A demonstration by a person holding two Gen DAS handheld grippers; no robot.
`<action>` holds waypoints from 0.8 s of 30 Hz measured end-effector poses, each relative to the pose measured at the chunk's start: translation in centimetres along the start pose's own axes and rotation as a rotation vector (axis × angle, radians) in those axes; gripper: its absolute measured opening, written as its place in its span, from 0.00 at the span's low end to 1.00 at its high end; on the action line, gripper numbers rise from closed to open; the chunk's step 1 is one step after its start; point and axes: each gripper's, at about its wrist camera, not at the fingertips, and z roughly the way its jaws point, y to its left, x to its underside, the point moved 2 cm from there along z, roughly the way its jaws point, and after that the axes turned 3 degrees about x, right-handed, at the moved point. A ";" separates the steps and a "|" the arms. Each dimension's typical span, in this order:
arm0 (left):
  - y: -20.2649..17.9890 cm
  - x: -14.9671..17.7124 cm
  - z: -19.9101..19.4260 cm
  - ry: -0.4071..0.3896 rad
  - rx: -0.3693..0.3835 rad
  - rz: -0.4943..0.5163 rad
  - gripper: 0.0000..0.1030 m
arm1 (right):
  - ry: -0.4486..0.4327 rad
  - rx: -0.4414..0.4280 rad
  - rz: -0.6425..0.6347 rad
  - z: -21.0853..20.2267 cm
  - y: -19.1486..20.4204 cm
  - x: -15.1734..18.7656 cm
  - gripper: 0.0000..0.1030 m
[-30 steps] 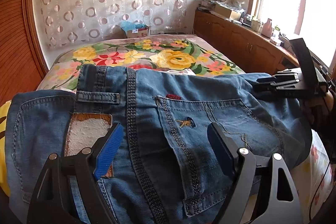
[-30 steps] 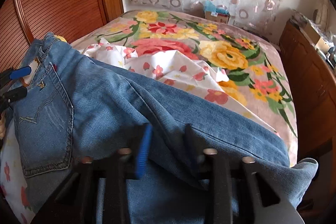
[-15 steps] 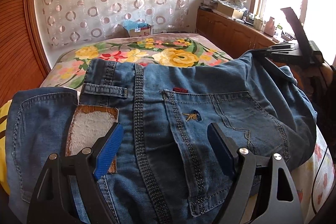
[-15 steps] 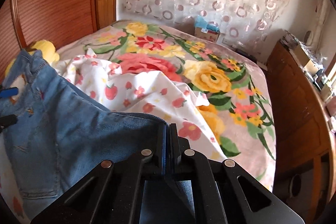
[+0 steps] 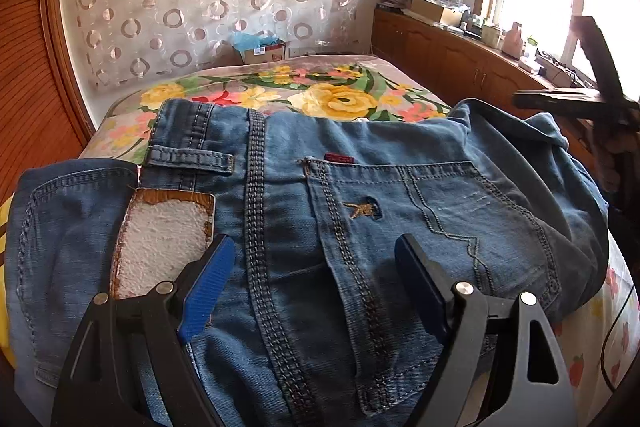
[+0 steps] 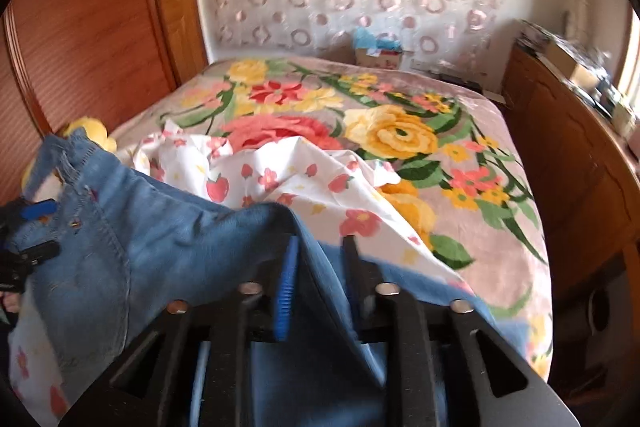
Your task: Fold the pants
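the jeans lie seat-up on the near end of the bed, their waistband toward the far, patterned wall. the pale leather-edged patch sits at the waist left of the thick centre seam, and the back pocket with its small embroidered mark lies to the right of that seam.

the left hand-held gripper is open, its jaws spread wide over the seat of the jeans: the blue-padded finger lies beside the patch and the dark finger lies over the back pocket. from this view it cannot be told whether the fingertips press the denim or only hang just above it.

the right hand-held gripper has a raised fold of the jeans between its jaws, which stand partly apart with denim running up between them; the picture is blurred, so whether the pads truly pinch the cloth cannot be told. in the left wrist view this gripper shows at the right edge, above the bunched leg end of the jeans.

beyond the jeans a white strawberry-print cloth lies crumpled on the floral blanket. a small cardboard box stands beyond the far end of the bed, and a wooden cabinet runs along the bed's right side.
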 end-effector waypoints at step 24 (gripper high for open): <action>-0.2 1.0 1.5 0.066 -0.026 0.035 0.81 | 0.119 0.128 0.399 -2.6 -11.2 15.0 0.40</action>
